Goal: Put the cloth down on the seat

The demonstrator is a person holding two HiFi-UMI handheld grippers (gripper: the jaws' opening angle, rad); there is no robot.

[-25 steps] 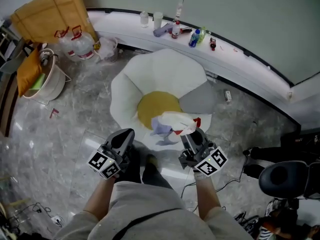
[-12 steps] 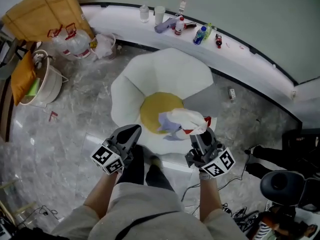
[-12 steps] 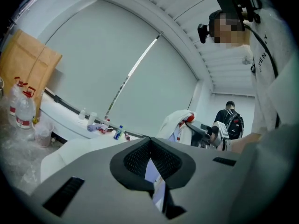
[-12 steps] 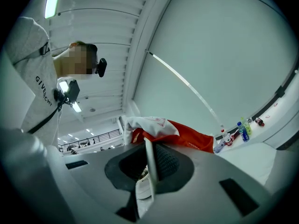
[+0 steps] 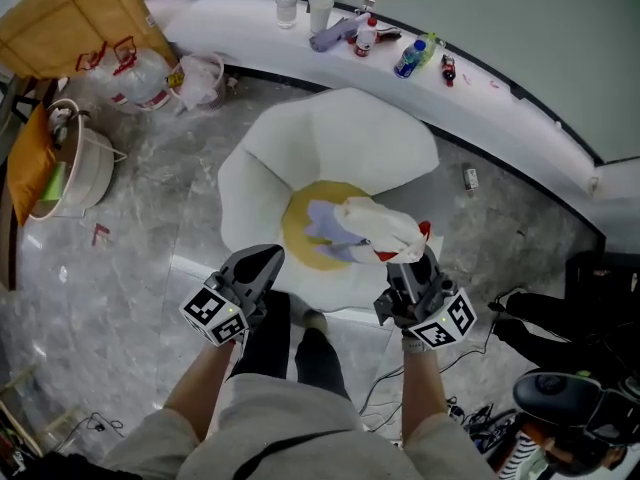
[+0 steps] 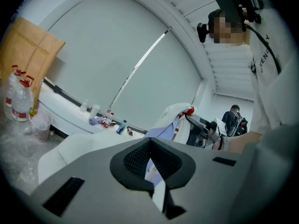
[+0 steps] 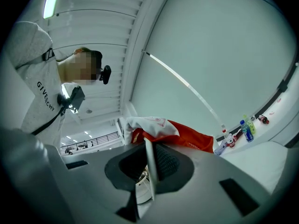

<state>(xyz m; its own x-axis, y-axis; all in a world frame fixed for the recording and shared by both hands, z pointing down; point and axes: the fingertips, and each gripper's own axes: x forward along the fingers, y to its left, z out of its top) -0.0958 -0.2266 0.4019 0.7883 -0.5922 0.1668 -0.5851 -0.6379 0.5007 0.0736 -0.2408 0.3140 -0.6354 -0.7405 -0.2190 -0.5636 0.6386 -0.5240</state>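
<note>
A white, lavender and red cloth [image 5: 365, 226] hangs bunched over the yellow seat [image 5: 303, 246] of a white petal-shaped chair [image 5: 330, 138]. My right gripper [image 5: 412, 266] is shut on the cloth's near end, at the chair's front right. In the right gripper view a strip of cloth [image 7: 159, 127] is pinched between the pads of the right gripper [image 7: 150, 164]. My left gripper [image 5: 266, 261] is at the chair's front left, shut and empty, apart from the cloth. The left gripper view shows the cloth [image 6: 175, 120] beyond the tips of the left gripper [image 6: 150, 164].
A curved ledge [image 5: 500, 93] behind the chair carries bottles [image 5: 412, 56] and a cup. Water jugs [image 5: 140, 73], a yellow-brown bag [image 5: 70, 18] and a white basin [image 5: 65, 163] stand at the left. A black office chair [image 5: 570, 398] and cables [image 5: 470, 413] lie at the right.
Both grippers have moved forward toward the chair. The cloth has travelled from the chair's front edge to over the yellow seat, still in the right gripper.
</note>
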